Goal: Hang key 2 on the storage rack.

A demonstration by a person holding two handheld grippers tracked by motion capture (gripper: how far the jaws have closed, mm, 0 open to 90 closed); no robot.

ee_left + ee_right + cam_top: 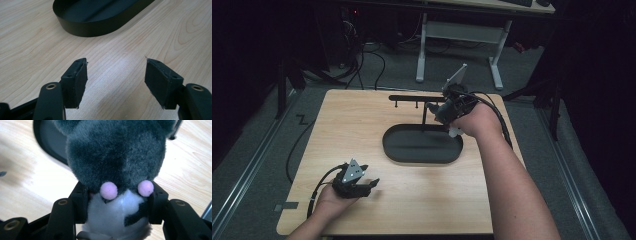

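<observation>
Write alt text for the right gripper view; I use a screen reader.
The right gripper clamps a grey and white plush toy with two pink pom-poms between its black jaws, above a wooden table.

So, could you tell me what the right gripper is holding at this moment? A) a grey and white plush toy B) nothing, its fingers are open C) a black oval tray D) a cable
A: in the right gripper view the right gripper has its fingers pressed on either side of a grey and white plush toy with pink pompoms, above the table near the tray.
</observation>
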